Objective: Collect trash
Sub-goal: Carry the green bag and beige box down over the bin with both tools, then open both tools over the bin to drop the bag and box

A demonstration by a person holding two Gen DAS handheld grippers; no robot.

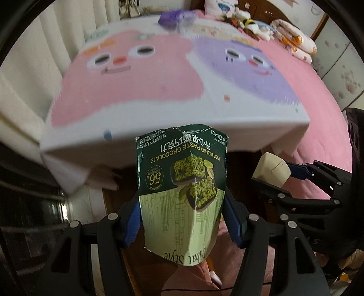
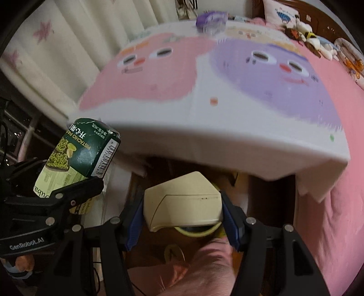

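My left gripper [image 1: 182,218] is shut on a green pistachio chocolate box [image 1: 182,182], held upside down below the table's front edge. The box also shows at the left of the right wrist view [image 2: 77,154]. My right gripper [image 2: 183,211] is shut on a cream-coloured carton [image 2: 182,200], which also shows at the right of the left wrist view [image 1: 270,169]. Both grippers sit side by side, low in front of the table. A purple and clear wrapper [image 1: 177,18] lies at the table's far edge, also in the right wrist view [image 2: 211,20].
A table with a pink and purple cartoon-face cloth [image 1: 141,91] fills the middle. A pink bed [image 1: 318,109] with folded quilts and soft toys [image 1: 250,22] stands to the right. Curtains [image 1: 27,68] hang at the left. A yellow-green rim [image 2: 195,231] shows under the carton.
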